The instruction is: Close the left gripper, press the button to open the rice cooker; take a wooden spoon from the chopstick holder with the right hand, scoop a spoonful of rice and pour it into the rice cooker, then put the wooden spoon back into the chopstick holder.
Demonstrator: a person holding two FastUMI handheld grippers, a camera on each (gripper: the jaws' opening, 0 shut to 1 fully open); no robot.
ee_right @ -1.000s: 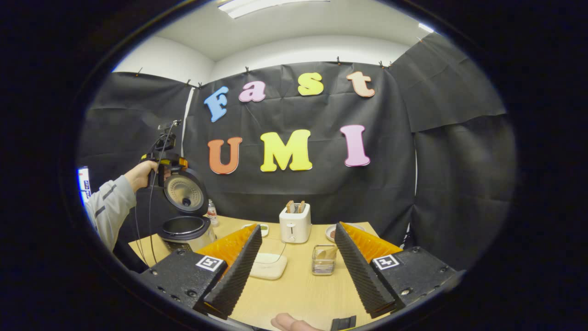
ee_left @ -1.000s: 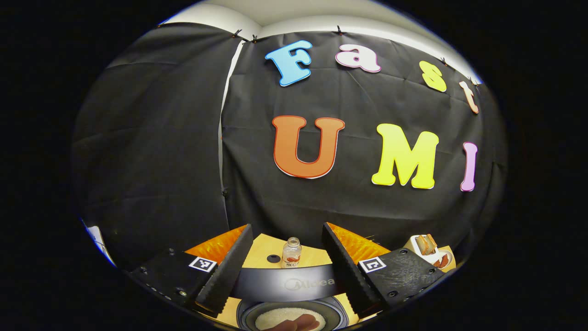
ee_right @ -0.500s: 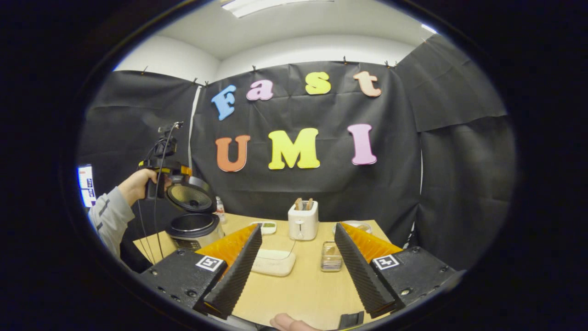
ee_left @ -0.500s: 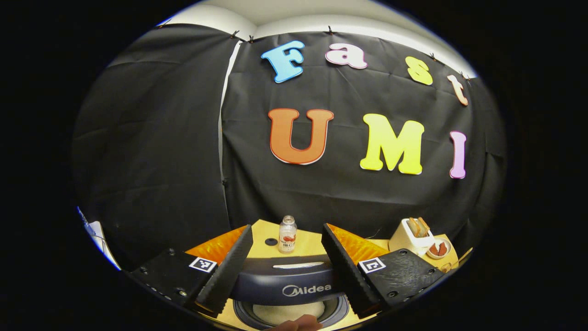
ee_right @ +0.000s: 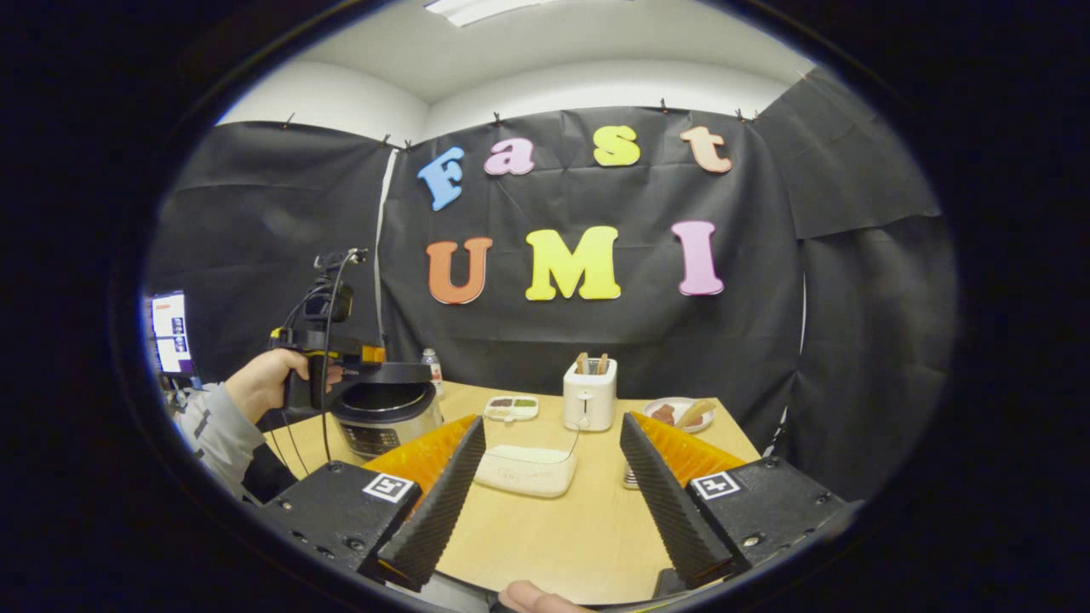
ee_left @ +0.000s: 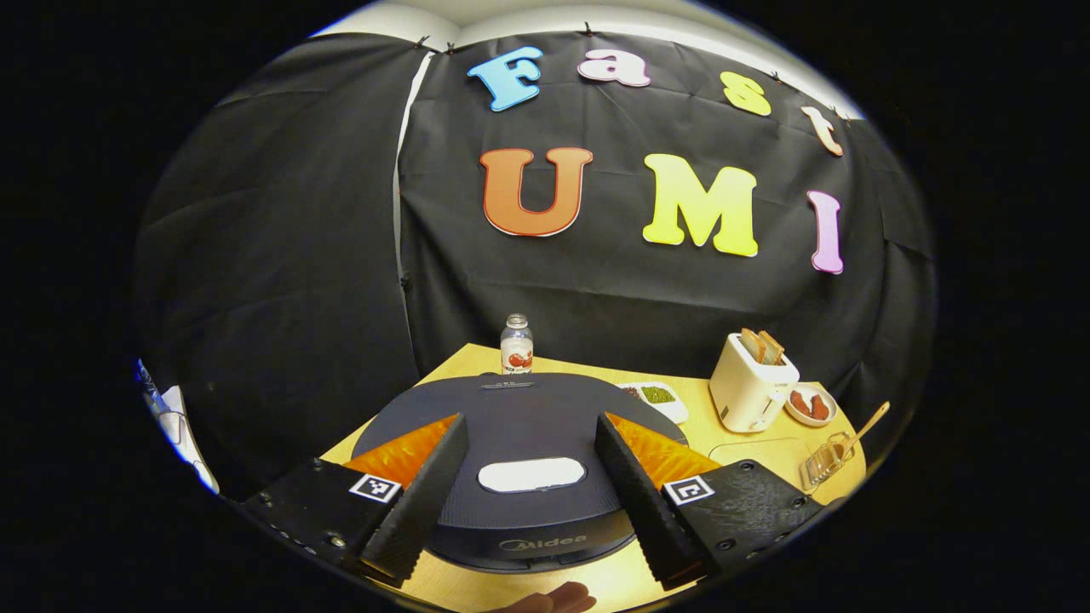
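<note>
Wooden table [ee_right: 553, 528] in a black-draped booth, white ceiling [ee_right: 545, 60]

The light wooden bench [ee_right: 562, 528] carries the rice cooker [ee_right: 385, 417] at its left side, with a small bottle [ee_left: 516, 345] behind it near the back edge. Along the back stand a divided white dish [ee_right: 511, 408], a white toaster [ee_right: 589, 394] holding bread, and a small plate of food [ee_right: 677, 413]. A white lidded box [ee_right: 526, 470] lies nearer the front, and a wire chopstick holder [ee_left: 824, 461] with a wooden spoon [ee_left: 864, 426] sits toward the right.
</note>
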